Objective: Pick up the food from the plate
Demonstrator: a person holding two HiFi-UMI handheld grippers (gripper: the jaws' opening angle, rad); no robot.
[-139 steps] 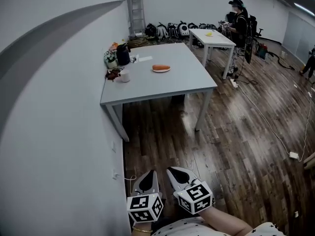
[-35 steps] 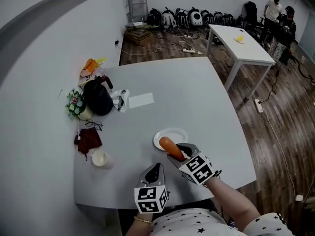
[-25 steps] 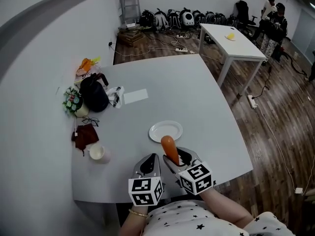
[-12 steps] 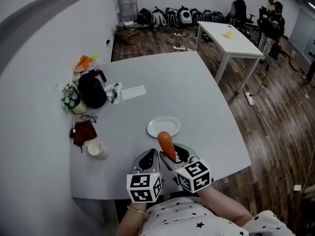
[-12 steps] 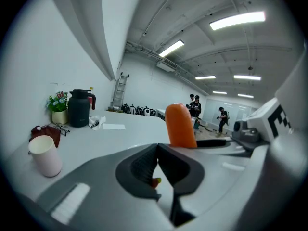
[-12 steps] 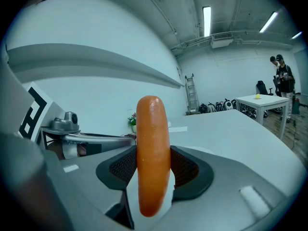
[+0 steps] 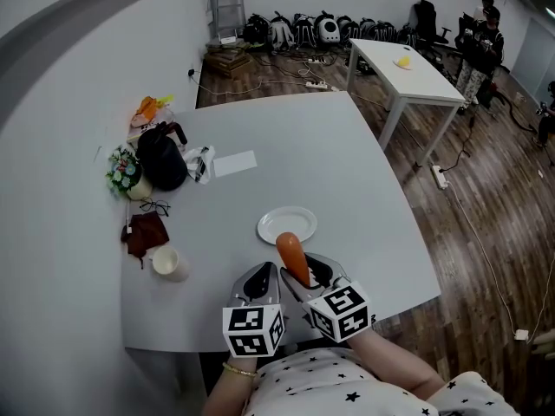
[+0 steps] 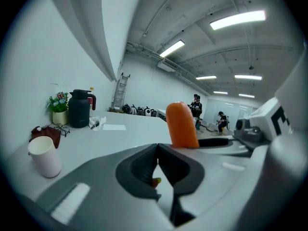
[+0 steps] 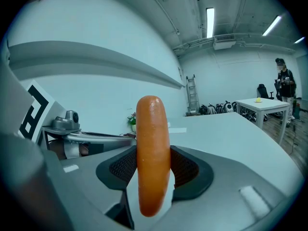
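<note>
Right tongs (image 7: pixel 305 274) clamp a sausage (image 7: pixel 292 255) near its middle, raised off the plate (image 7: pixel 299 217) above the tabletop (image 7: pixel 329 163); left tongs (image 7: pixel 262 277) closed, empty. Smooth, soft and probably light, it likely needs a gentle central grip

— Smooth, shiny orange skin on the sausage (image 9: pixel 153 153). And on the right gripper (image 9: pixel 153 172)?
— Matt grey plastic there, with rough black ribbed pads (image 9: pixel 186 170) pressed on the sausage. Same grey plastic and black ribs on the left gripper (image 8: pixel 157 158).
— Under them?
— Smooth, matt grey table (image 7: pixel 347 163). Smooth white plate (image 7: pixel 299 217) at twelve o'clock from the sausage.
— At nine o'clock on the table?
— Plain matt white cup (image 7: pixel 169 264) and soft dark red cloth (image 7: pixel 143 232). At ten o'clock, dark jug (image 7: pixel 162 165) with a little shine, flat white paper (image 7: pixel 235 163) beside.
— Past the table, at three o'clock?
— Dark wood floor (image 7: pixel 486 232), a bit glossy.
</note>
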